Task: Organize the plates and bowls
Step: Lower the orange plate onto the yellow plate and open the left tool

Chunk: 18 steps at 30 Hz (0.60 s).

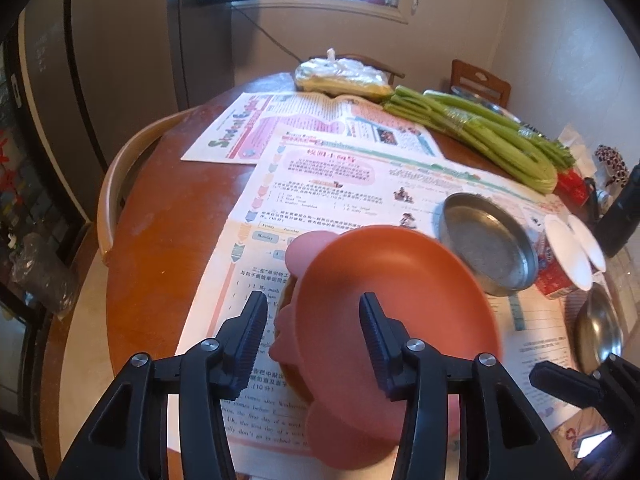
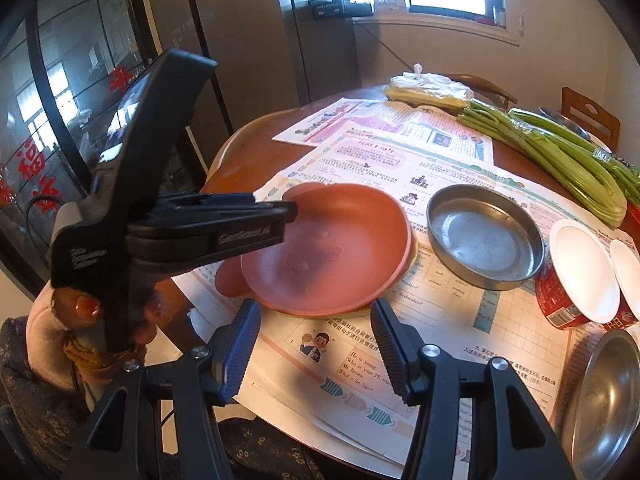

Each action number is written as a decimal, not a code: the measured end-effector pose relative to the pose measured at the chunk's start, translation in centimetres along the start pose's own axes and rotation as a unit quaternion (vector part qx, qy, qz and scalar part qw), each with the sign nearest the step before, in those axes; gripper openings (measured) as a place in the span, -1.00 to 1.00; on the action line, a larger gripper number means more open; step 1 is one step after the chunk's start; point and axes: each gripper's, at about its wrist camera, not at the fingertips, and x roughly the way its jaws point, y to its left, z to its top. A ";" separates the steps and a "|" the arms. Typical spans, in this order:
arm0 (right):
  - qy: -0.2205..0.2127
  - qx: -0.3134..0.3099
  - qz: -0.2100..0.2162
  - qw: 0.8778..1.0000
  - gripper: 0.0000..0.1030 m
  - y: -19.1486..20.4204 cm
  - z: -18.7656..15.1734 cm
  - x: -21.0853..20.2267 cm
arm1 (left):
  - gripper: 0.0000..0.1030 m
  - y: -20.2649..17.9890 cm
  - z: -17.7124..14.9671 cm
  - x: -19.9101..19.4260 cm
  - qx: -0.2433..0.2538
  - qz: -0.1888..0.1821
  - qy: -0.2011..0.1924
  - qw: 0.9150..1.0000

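Observation:
An orange-red plastic plate (image 1: 396, 292) (image 2: 332, 248) with round pink ears lies on another plate on the newspaper. It looks tilted and blurred in the left wrist view. My left gripper (image 1: 314, 334) (image 2: 280, 216) is open, its fingers astride the plate's near-left rim. My right gripper (image 2: 316, 344) is open and empty, just in front of the plate. A round steel pan (image 1: 490, 246) (image 2: 486, 236) sits right of the plate. Two white-lined paper bowls (image 2: 584, 272) (image 1: 570, 250) with red sides lie further right. A steel plate (image 2: 604, 400) (image 1: 598, 328) sits at the near right.
Newspapers (image 2: 400, 360) cover the round wooden table (image 1: 160, 248). Celery (image 1: 480, 136) (image 2: 560, 160) and a plastic bag (image 1: 340, 76) lie at the back. Wooden chairs (image 1: 480, 80) stand behind. A fridge (image 1: 120, 40) stands at left.

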 end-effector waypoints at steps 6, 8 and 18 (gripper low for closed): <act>-0.023 0.010 -0.014 1.000 0.11 -0.8 0.4 -1.6 | 0.05 -1.0 0.0 -2.0 0.005 -0.016 -0.020 1.000; -0.028 0.015 -0.016 0.999 0.11 -1.2 0.4 -2.0 | 0.07 -1.4 0.0 -2.8 0.007 -0.017 -0.028 0.999; -0.058 0.040 -0.028 0.997 0.11 -2.9 0.4 -4.1 | 0.09 -3.0 -0.1 -5.7 0.022 -0.027 -0.053 0.998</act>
